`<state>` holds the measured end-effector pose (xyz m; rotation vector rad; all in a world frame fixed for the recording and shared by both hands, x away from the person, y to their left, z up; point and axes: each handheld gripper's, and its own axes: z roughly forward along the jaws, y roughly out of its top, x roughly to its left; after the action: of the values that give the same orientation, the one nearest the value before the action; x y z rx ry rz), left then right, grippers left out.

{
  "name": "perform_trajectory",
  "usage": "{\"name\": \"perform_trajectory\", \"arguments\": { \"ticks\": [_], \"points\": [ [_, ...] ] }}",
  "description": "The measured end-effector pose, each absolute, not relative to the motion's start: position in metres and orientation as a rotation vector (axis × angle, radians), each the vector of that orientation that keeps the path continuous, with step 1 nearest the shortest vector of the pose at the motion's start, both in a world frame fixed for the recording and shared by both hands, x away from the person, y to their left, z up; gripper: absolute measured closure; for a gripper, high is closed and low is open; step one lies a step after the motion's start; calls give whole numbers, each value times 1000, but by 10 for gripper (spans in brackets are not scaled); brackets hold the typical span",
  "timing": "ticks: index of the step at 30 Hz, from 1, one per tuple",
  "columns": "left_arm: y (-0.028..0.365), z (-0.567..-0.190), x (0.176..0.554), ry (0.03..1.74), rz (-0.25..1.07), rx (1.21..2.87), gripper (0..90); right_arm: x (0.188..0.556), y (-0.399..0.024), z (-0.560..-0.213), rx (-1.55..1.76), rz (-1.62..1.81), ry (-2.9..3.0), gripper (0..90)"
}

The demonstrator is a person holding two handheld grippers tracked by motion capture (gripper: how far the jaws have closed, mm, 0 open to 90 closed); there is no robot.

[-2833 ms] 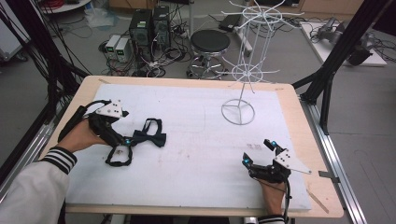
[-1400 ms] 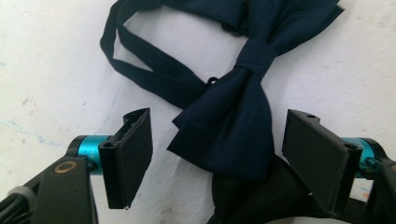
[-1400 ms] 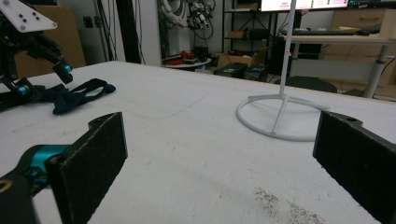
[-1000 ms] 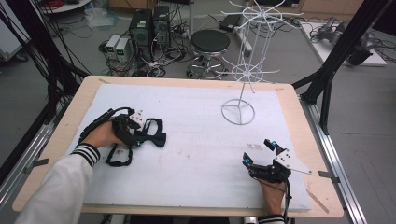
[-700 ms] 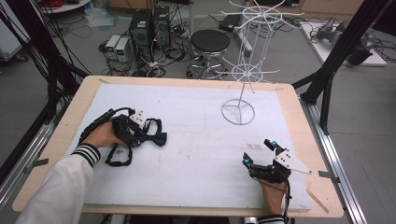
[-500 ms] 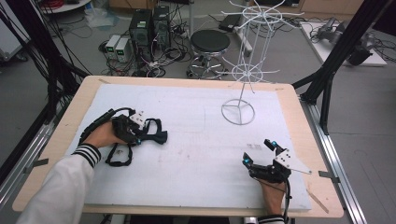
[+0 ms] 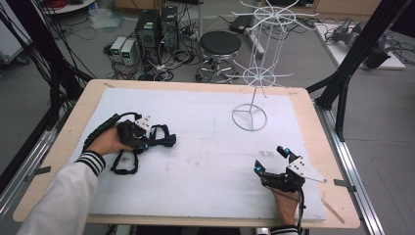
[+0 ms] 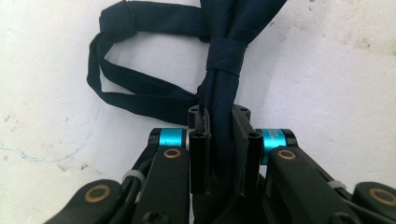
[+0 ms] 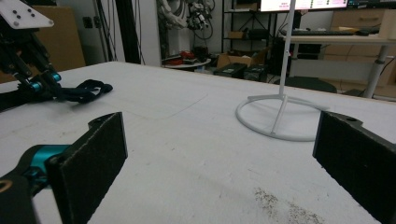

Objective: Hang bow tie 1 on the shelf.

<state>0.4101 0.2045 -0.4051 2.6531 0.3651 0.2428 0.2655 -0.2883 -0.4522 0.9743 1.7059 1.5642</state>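
A dark navy bow tie (image 7: 164, 138) with a looped strap (image 7: 125, 165) lies on the white sheet at the left. My left gripper (image 7: 147, 142) lies low over it. In the left gripper view the bunched fabric (image 8: 224, 60) runs between the two pads (image 8: 198, 140), which press on it from both sides; the jaws have just been closing on it. The strap (image 8: 135, 93) loops off to the left of the pads. My right gripper (image 7: 270, 159) rests near the front right of the table, open, with nothing between its pads (image 9: 93, 158).
A white wire display stand (image 7: 249, 117) rises from a ring base at the back right of the sheet, ahead of the right gripper as the stand (image 9: 280, 116). The white sheet (image 7: 215, 161) covers most of the wooden table (image 7: 313, 122). A stool and computers stand behind.
Since the earliest frame the left hand has moved right, onto the bow tie, and has stayed there for the last second. The right gripper has not moved.
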Motion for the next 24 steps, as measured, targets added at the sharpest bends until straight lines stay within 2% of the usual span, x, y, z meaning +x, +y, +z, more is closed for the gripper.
{"name": "perform_trajectory", "arguments": {
  "ticks": [9,24],
  "points": [
    [212,-395,408,384,278,2550,785,266,-290,-452,997,1584,1704,22],
    [213,-381,400,390,264,2392,782,266,-296,-449,1037,1623,1684,22]
  ]
}}
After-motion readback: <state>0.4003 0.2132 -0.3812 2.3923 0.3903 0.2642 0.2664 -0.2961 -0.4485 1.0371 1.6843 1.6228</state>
